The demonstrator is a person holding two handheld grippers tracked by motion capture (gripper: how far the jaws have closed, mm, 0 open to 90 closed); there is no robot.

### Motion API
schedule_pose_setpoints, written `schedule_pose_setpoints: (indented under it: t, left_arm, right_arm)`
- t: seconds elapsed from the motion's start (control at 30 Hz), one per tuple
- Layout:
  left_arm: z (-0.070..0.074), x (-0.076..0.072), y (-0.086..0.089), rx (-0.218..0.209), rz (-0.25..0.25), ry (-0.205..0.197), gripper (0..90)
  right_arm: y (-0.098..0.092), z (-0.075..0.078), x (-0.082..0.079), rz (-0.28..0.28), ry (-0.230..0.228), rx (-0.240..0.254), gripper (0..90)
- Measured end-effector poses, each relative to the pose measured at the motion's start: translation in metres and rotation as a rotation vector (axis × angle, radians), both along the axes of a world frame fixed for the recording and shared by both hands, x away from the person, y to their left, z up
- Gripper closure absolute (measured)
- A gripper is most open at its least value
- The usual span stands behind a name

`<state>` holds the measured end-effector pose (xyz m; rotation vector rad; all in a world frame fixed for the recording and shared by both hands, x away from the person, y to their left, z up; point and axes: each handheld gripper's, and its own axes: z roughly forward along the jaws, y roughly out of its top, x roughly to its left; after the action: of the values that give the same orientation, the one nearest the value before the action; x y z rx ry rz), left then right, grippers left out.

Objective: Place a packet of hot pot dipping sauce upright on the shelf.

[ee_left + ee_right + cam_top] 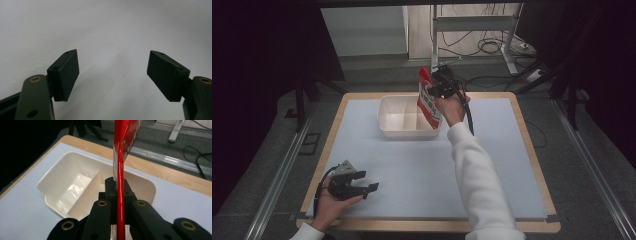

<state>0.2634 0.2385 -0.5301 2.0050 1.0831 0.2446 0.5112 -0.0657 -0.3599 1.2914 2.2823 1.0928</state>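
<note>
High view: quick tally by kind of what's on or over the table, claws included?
Claws: 2, left claw open, right claw shut on the packet
Red and white snack packet: 1
White divided tray: 1
Total: 4

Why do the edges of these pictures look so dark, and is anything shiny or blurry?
High view: the lit table sits in dark surroundings, and the red packet in the right gripper looks small and soft. Right gripper view: glare streaks the packet and the white divided tray. Left gripper view: the left gripper stands sharp over a plain, evenly lit surface.
</note>
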Motion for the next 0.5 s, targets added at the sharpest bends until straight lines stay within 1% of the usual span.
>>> schedule_pose_setpoints:
  t: [0.07,0.13,0.17,0.23,0.27,0.3,0.43,0.5]
  left_arm:
    - [0.000,0.000,0.000,-0.001,0.001,0.000,25.7]
    - [0.000,0.000,0.001,0.003,-0.002,0.002,25.8]
    - [0.000,0.000,0.001,0.003,-0.002,0.002,25.7]
    - [0.000,0.000,0.001,0.004,-0.002,0.002,25.8]
    - [0.000,0.000,0.001,0.005,-0.003,0.002,25.7]
    - [0.000,0.000,0.000,0.006,-0.004,0.002,25.7]
    - [0.000,0.000,0.000,0.006,-0.004,0.004,25.7]
    - [0.000,0.000,0.000,0.006,-0.005,0.004,25.7]
  right_arm:
    - [-0.001,-0.007,0.003,-0.004,0.024,-0.001,87.8]
    - [-0.002,-0.012,0.005,-0.004,0.040,-0.001,87.7]
    - [-0.002,-0.012,0.005,-0.004,0.040,-0.001,87.7]
    - [-0.003,-0.018,0.008,-0.002,0.064,0.004,87.6]
    - [-0.007,-0.021,0.009,-0.003,0.074,0.034,87.5]
    - [-0.007,-0.021,0.009,-0.002,0.080,0.040,87.5]
    - [-0.009,-0.021,0.008,0.002,0.079,0.029,86.8]
    - [-0.011,-0.021,0.006,0.005,0.070,0.022,79.9]
